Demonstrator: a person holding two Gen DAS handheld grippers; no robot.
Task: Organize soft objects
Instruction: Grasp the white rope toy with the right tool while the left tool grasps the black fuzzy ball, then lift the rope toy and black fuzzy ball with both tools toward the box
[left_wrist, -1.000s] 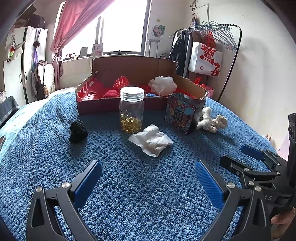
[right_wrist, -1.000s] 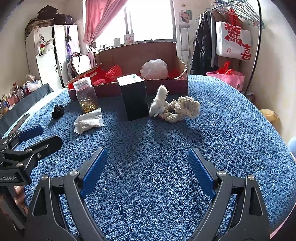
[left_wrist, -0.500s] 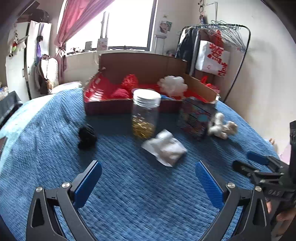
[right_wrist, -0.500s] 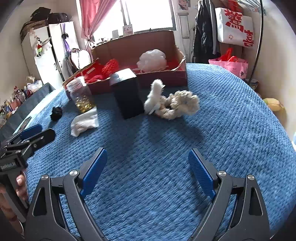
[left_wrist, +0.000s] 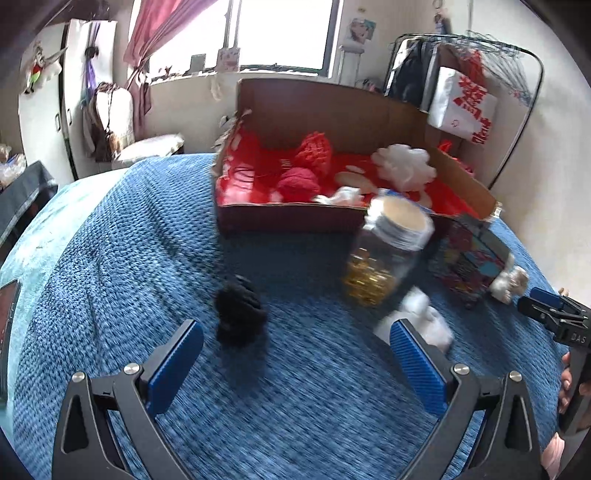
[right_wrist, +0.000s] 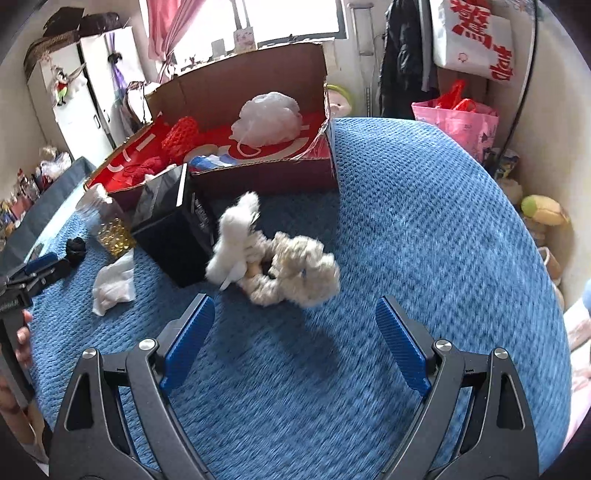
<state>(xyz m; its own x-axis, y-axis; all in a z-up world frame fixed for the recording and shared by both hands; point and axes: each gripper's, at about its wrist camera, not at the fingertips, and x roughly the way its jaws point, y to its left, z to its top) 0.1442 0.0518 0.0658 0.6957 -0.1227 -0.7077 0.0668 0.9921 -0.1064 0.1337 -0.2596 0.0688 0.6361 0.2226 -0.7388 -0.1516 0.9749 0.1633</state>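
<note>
Two grippers, both with jaws spread wide and holding nothing: the left gripper (left_wrist: 295, 354) over the blue blanket (left_wrist: 110, 258) just short of one black fuzzy item (left_wrist: 240, 314); the right gripper (right_wrist: 295, 332) just short of one cream scrunchie (right_wrist: 295, 273) and one white fluffy piece (right_wrist: 234, 236), these two touching.

Left view only: the colourful printed face of one small box (left_wrist: 469, 258), with the cream pieces peeking out past its far side. Right view only: that box's black faces (right_wrist: 173, 232), one pink bag (right_wrist: 454, 118) and one yellow-green plush (right_wrist: 543, 210) beyond the blanket's edge.

Both views: one cardboard box (left_wrist: 295, 218) with red lining, open at the top, at the blanket's far side. Inside it: one white mesh pouf (right_wrist: 266, 118), two red knitted items (left_wrist: 314, 155) (left_wrist: 297, 184), and smaller white and blue bits too blurred to count.

On the blanket in front of the cardboard box: one clear jar (left_wrist: 384, 254) of yellow capsules, lidded, and one crumpled white tissue (right_wrist: 112, 284) just beside it.
</note>
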